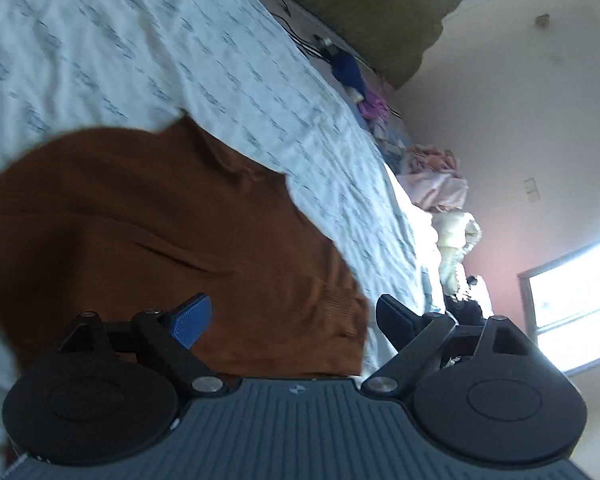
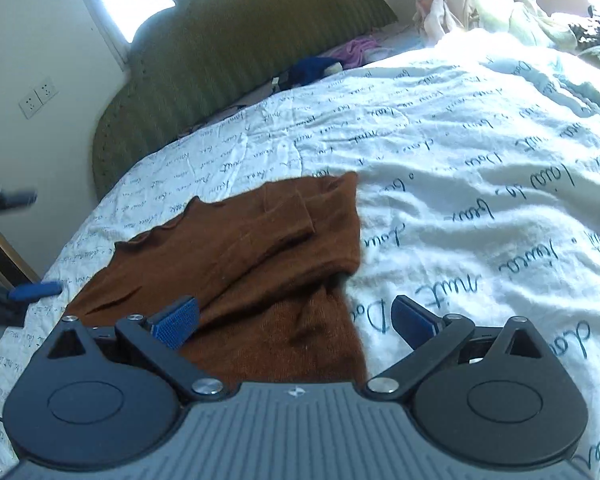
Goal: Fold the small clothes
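Note:
A small brown knit sweater lies on the white bed sheet with script print, a sleeve folded across its body. My right gripper is open and empty, just above the sweater's near hem. In the left wrist view the same sweater fills the lower left, seen tilted. My left gripper is open and empty over the sweater's ribbed edge. The left gripper's blue fingertip shows at the sweater's left side in the right wrist view.
A green padded headboard stands behind the bed. A pile of pale clothes lies at the far right corner, and blue and purple items lie by the headboard. A wall socket is at left.

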Demonstrator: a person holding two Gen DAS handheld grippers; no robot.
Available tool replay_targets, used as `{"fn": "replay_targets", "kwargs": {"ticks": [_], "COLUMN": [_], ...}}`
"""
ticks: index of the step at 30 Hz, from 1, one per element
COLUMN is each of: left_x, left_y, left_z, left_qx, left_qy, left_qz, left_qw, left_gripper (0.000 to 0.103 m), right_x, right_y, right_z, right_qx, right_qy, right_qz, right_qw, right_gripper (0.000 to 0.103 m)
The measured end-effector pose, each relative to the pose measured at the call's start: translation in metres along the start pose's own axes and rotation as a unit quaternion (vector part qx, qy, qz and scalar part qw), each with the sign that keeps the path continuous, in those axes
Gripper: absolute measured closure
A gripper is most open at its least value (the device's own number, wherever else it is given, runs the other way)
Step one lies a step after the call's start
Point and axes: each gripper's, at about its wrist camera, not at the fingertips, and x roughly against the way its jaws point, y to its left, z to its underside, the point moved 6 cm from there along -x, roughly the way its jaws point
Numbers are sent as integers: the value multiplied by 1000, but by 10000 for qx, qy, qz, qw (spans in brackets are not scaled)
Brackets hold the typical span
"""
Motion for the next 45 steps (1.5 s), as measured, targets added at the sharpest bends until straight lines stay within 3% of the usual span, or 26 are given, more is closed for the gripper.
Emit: {"fn": "replay_targets", "kwargs": {"ticks": [1,3,4,8,11,13,14,15,16,17,20,24,25,27,29,31,34,35,36,39,45], "left_x": [16,38,46,55,45,37,34,30,25,21,16,17,17,15,13,10,5,4,4,6,1], "left_y": [25,66,86,133,153,150,149,145,141,140,137,133,134,133,129,126,125,126,126,126,126], "left_z": [-6,-15,-21,-36,-37,-37,-38,-39,-40,-42,-45,-55,-58,-60,-61,-62,-63,-63,-62,-62,-61], "left_qx": [25,192,274,463,781,601,610,568,479,437,224,-287,-375,-542,-897,-1182,-1534,-1590,-1647,-1868,-2242], "left_qy": [-93,-249,-262,-218,-14,20,30,54,110,189,174,45,51,98,99,112,130,156,160,186,241], "left_qz": [-264,-553,-744,-982,-879,-777,-803,-800,-783,-780,-705,-1004,-1067,-1179,-1374,-1511,-1766,-1823,-1872,-1971,-2172], "left_qw": [9996,9980,9965,9938,9931,9952,9949,9952,9957,9958,9971,9945,9936,9915,9864,9814,9722,9702,9683,9622,9497], "left_gripper": [16,18,18,19,27,28,37,55,67,97,97,97,97,97,97,96,96,95,95,94,93], "right_x": [-3,-15,-19,-41,-60,-71,-73,-76,-78,-81,-87,-92,-93,-98,-103,-109,-124,-127,-126,-109,-59], "right_y": [1,1,2,6,6,5,5,5,3,3,0,-11,-12,-15,-18,-24,-26,-25,-23,-14,10], "right_z": [-5,-18,-23,-39,-45,-46,-47,-47,-47,-46,-46,-48,-49,-52,-55,-58,-58,-57,-57,-65,-90], "right_qx": [-28,-203,-205,-228,-244,-303,-345,-362,-353,-357,-498,-656,-660,-573,-569,-545,-739,-710,-662,-699,-138], "right_qy": [-12,114,172,295,445,599,613,637,706,751,835,893,892,962,998,961,1160,1165,1190,1046,569], "right_qz": [-143,-440,-531,-804,-850,-877,-887,-889,-894,-931,-1142,-971,-976,-829,-746,-467,-652,-597,-593,-788,-865], "right_qw": [9999,9988,9982,9961,9951,9939,9936,9933,9929,9922,9887,9891,9890,9902,9906,9928,9884,9889,9889,9889,9945], "right_gripper": [5,24,26,26,26,26,26,26,26,26,26,27,31,52,62,62,64,91,98,99,99]}}
